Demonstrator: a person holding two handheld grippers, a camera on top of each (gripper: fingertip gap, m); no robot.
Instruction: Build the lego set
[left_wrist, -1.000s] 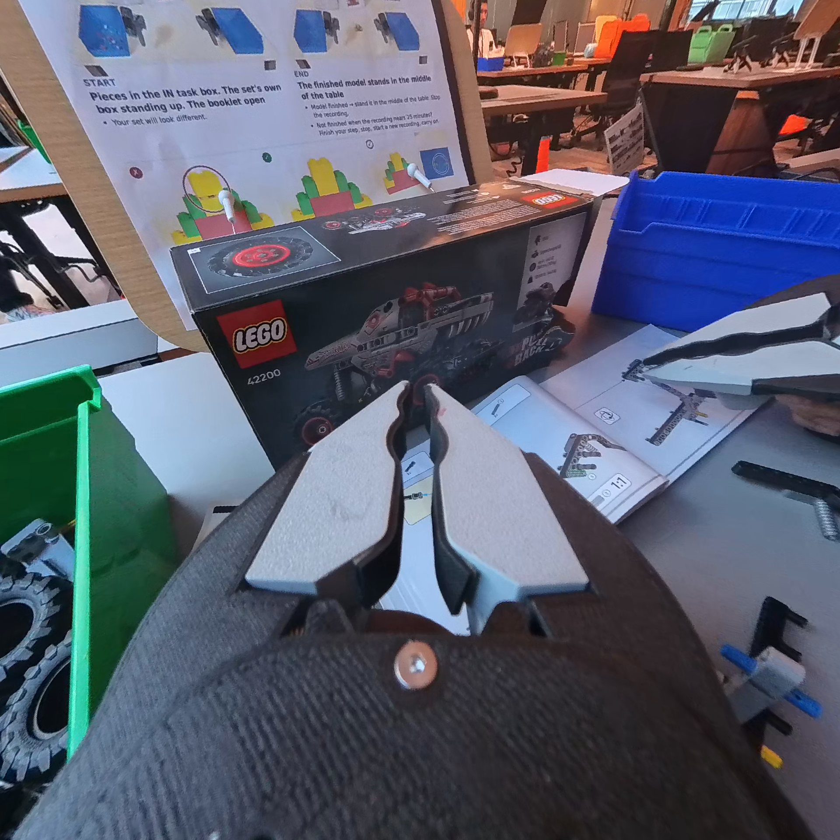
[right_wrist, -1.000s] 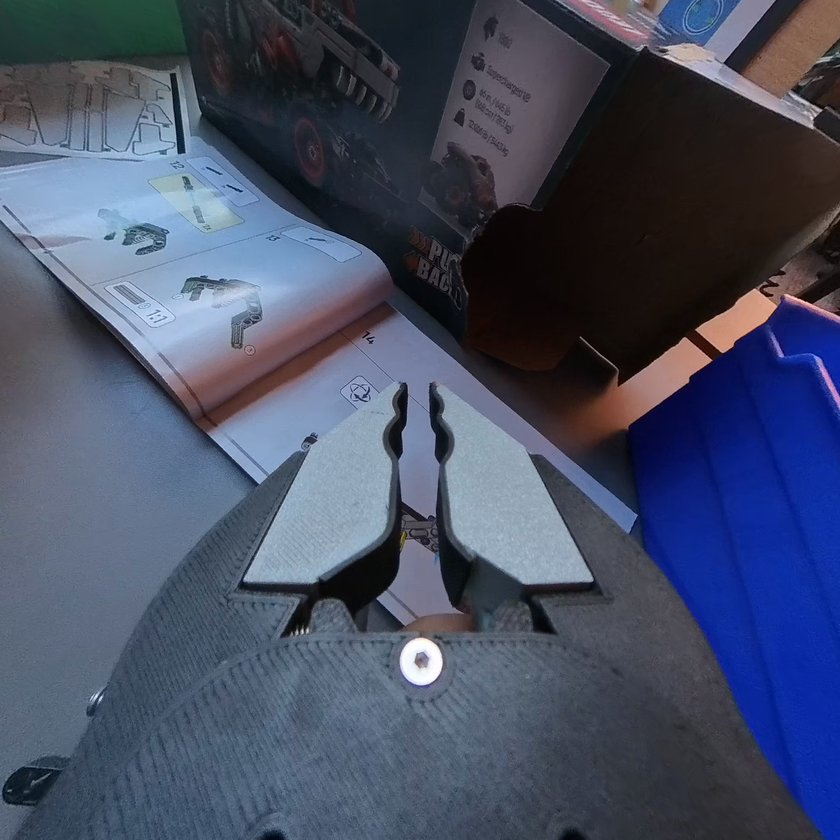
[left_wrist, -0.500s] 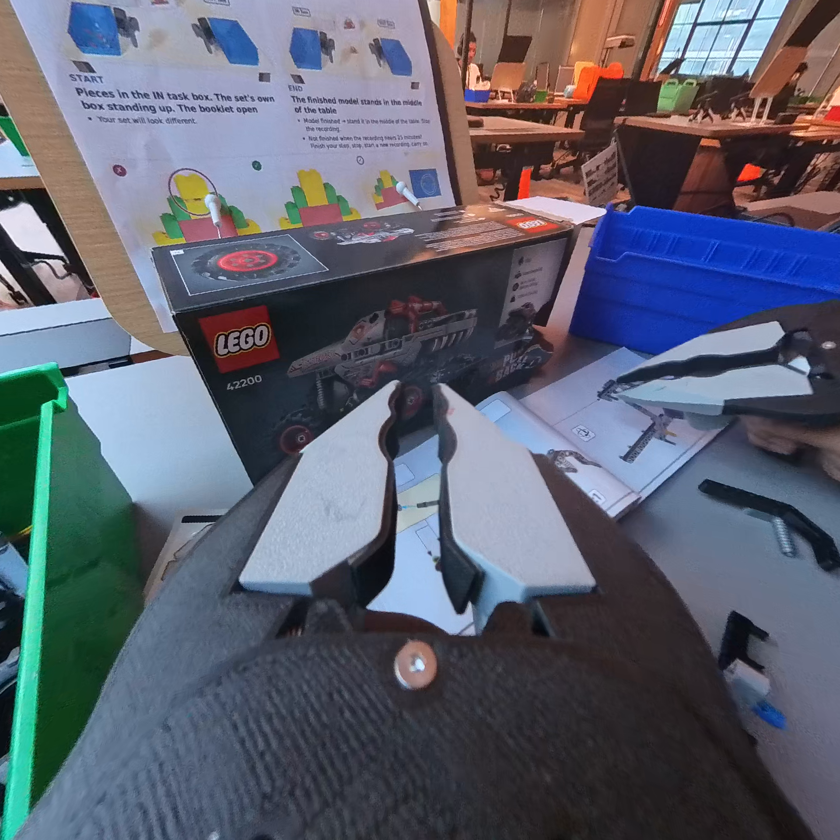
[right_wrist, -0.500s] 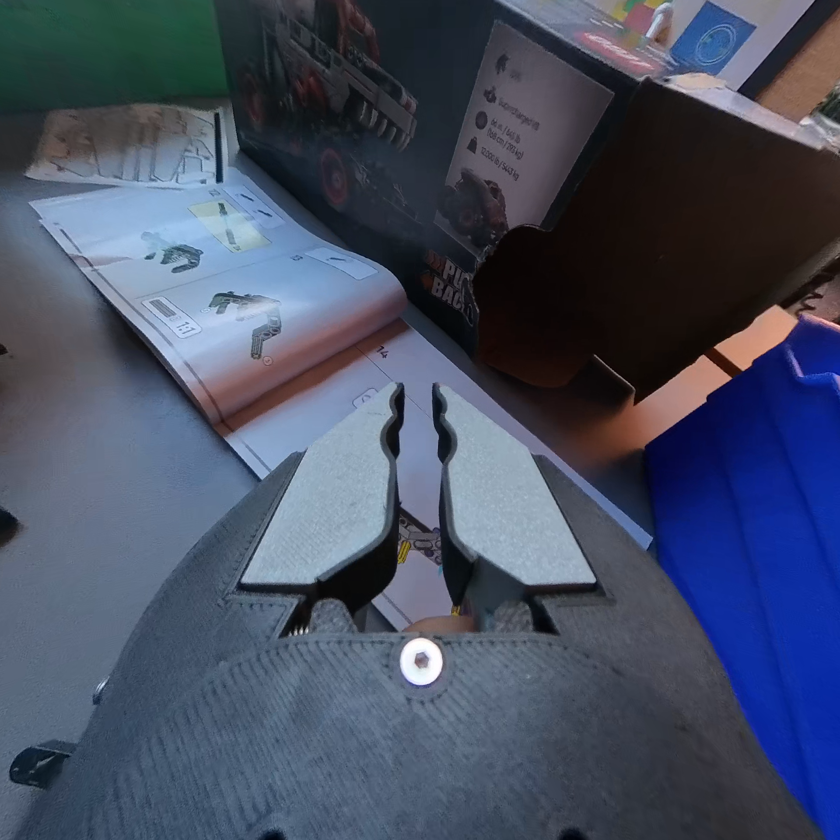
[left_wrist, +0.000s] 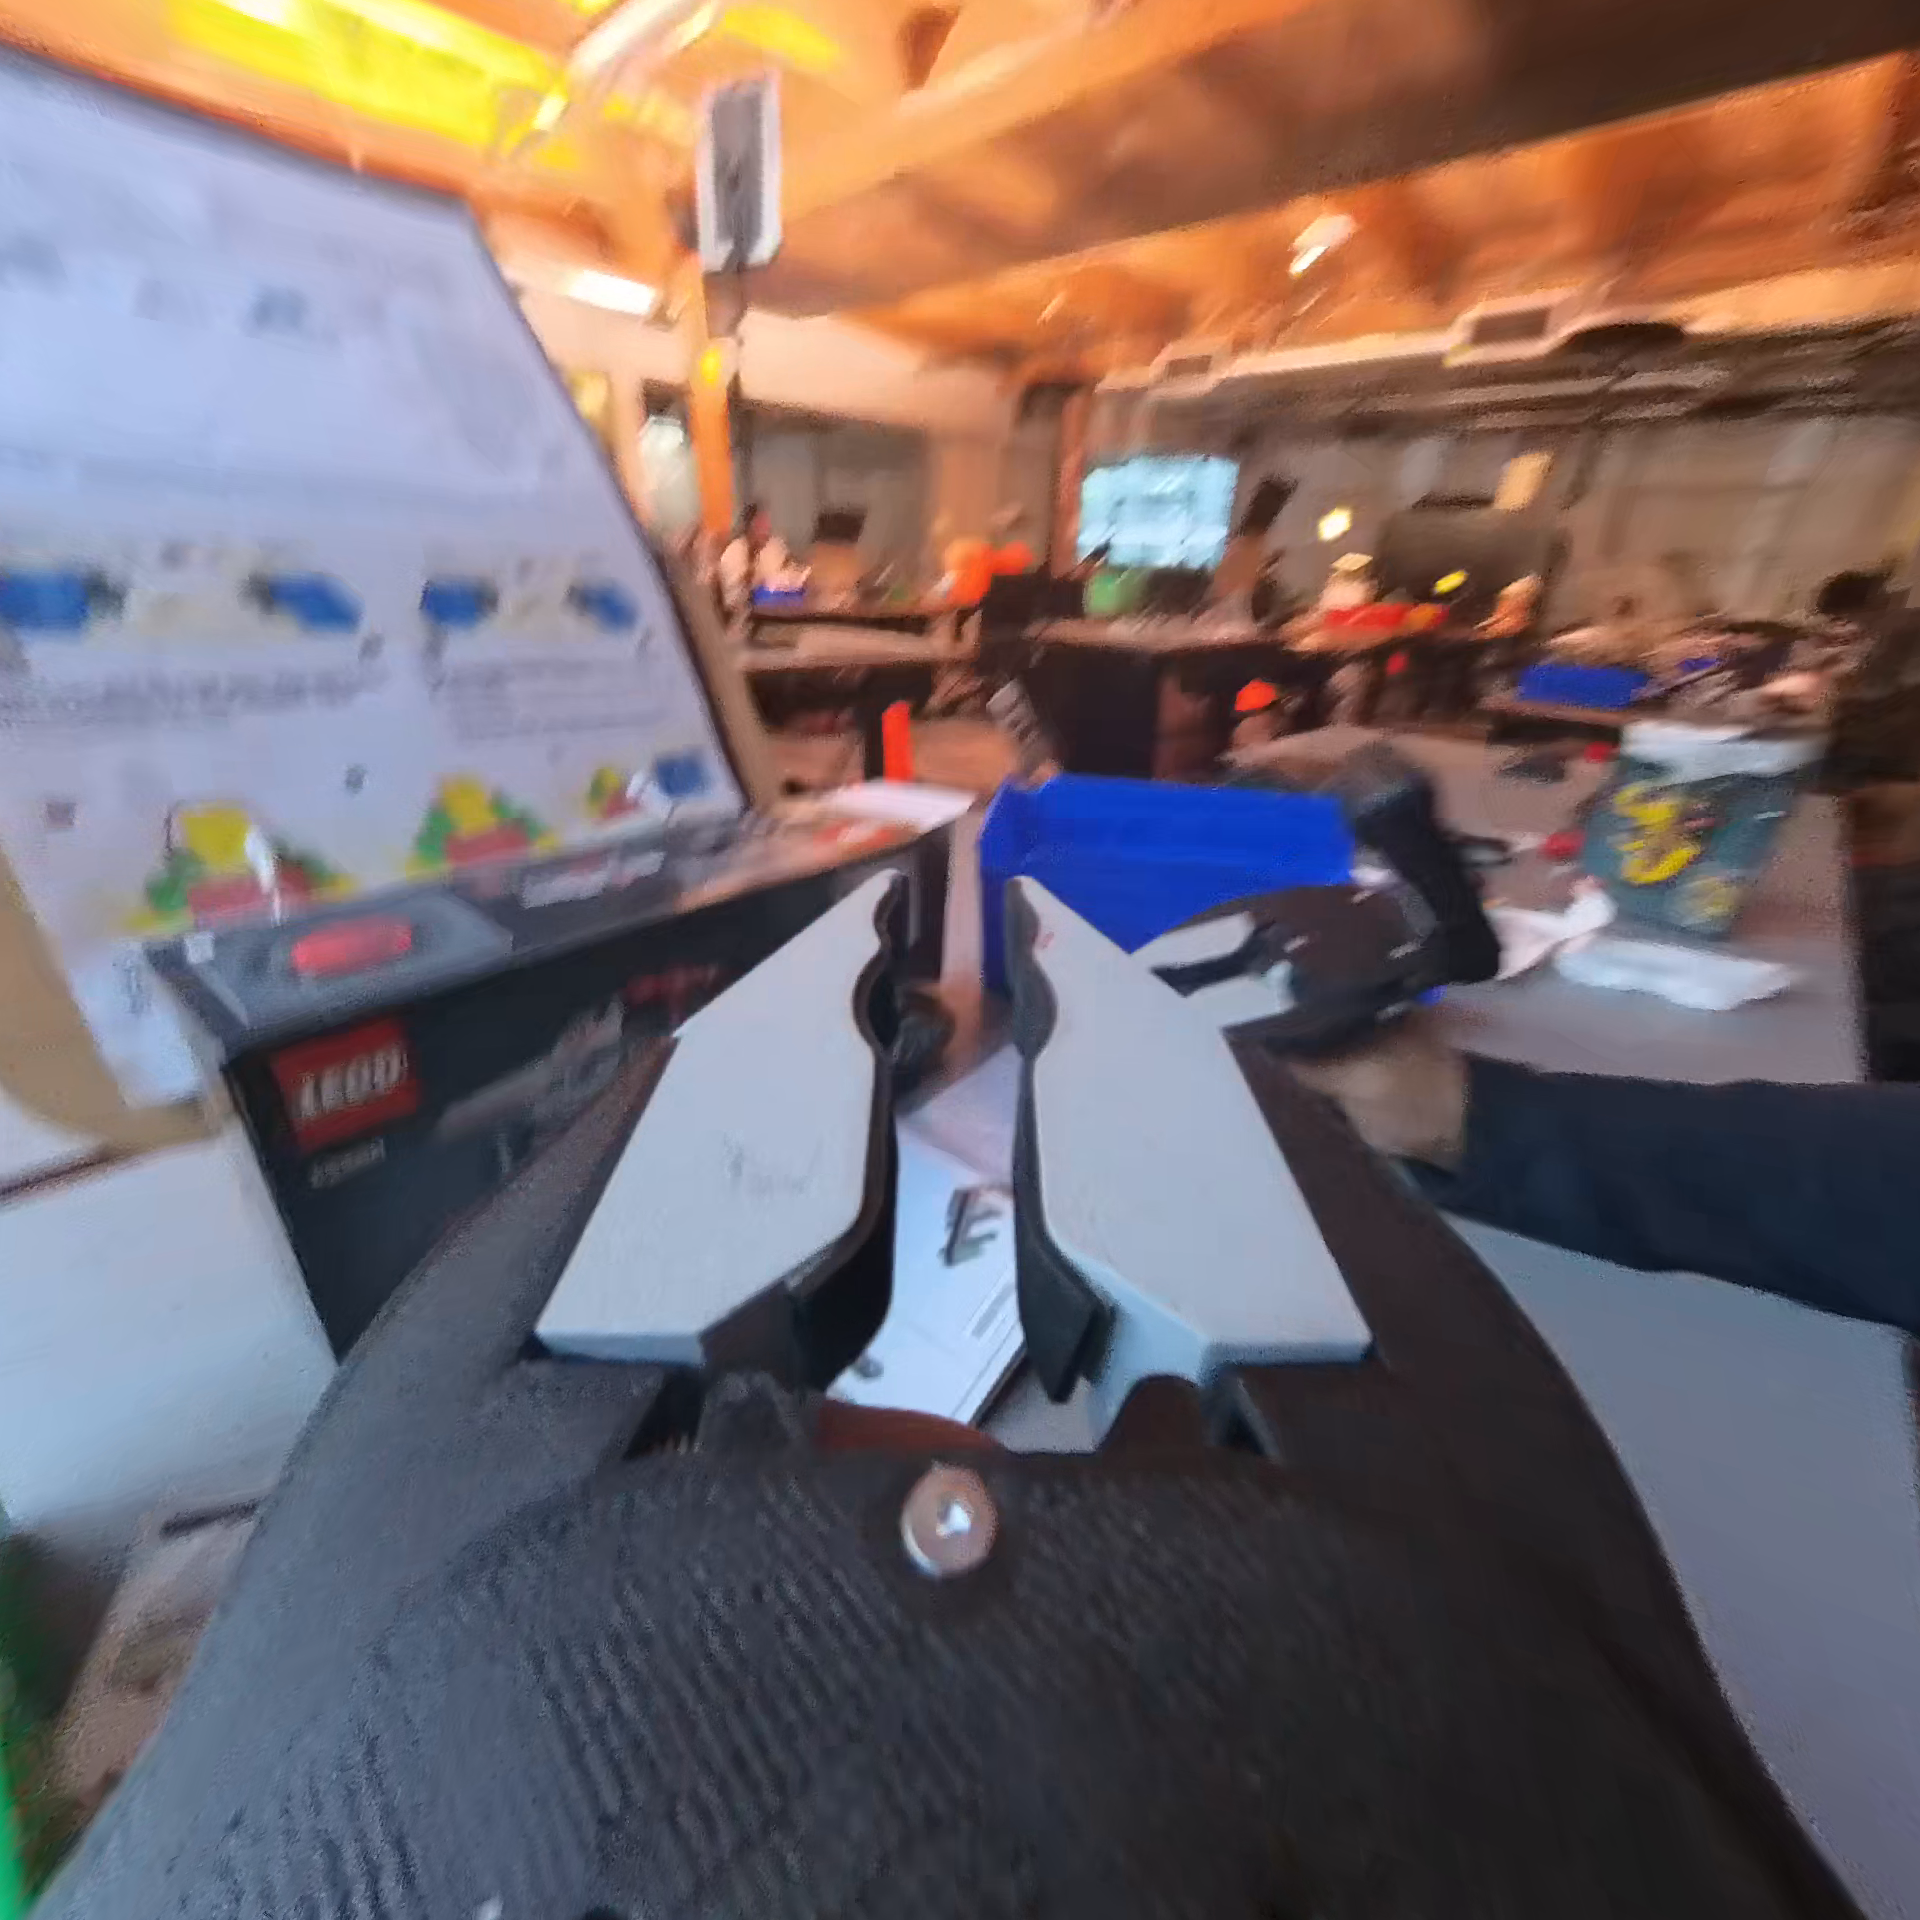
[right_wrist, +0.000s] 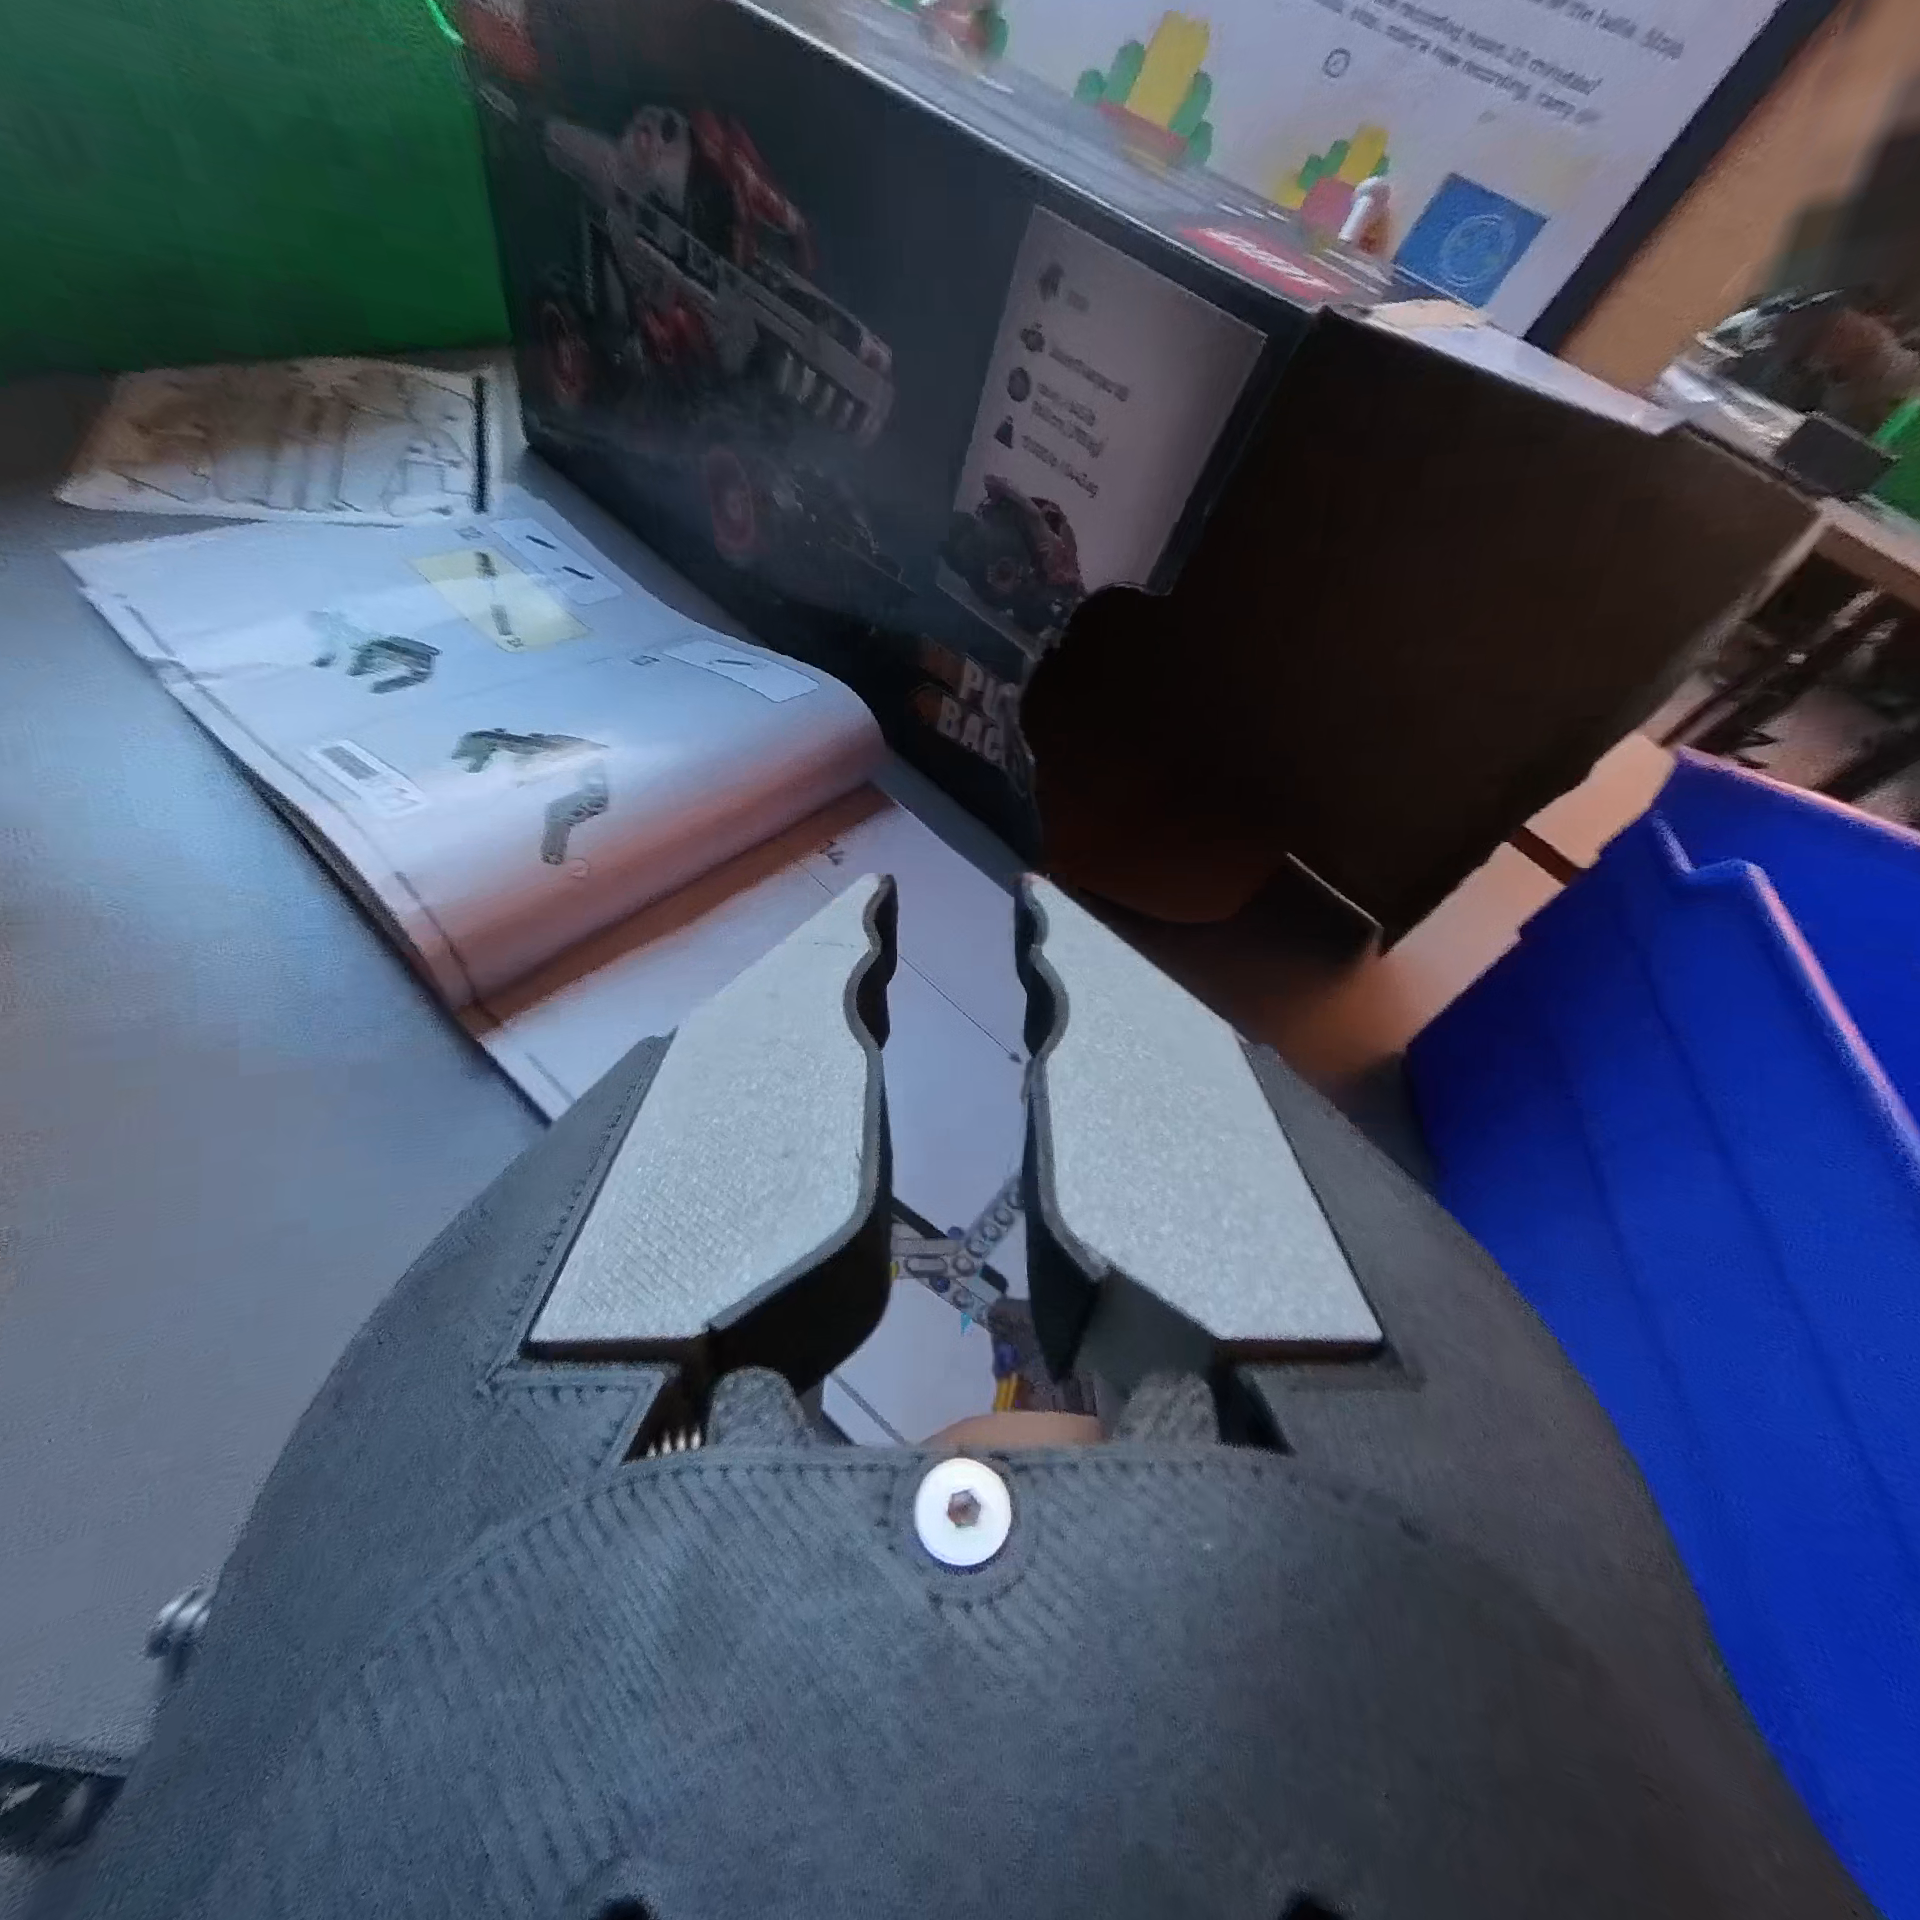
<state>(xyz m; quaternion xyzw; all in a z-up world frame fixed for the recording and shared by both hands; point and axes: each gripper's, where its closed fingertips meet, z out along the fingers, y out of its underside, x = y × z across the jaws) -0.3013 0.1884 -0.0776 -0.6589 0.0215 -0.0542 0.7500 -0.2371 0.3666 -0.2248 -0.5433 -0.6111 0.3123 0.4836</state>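
The black Lego box (left_wrist: 436, 1049) stands upright on the grey table, with the open booklet (right_wrist: 499, 717) lying in front of it. My left gripper (left_wrist: 954, 904) is raised and points over the box's right end. Its jaws are a little apart with nothing between them. This view is blurred. My right gripper (right_wrist: 954, 904) hovers over the booklet's right page, jaws also a little apart and empty. It shows in the left wrist view (left_wrist: 1299, 956) too, with a dark sleeve (left_wrist: 1714, 1184) behind it. No loose pieces show.
A blue bin (right_wrist: 1714, 1195) stands right of the box and a green bin (right_wrist: 208, 177) left of it. A paper sheet (right_wrist: 291, 442) lies beside the booklet. An instruction board (left_wrist: 312, 571) leans behind the box. Other tables and people are far behind. Tip to tip, the grippers are about 25 cm apart.
My left gripper has lifted and tilted up, so the table pieces have left its view. Both grippers' jaws have widened slightly. My right gripper has drawn back a little from the box.
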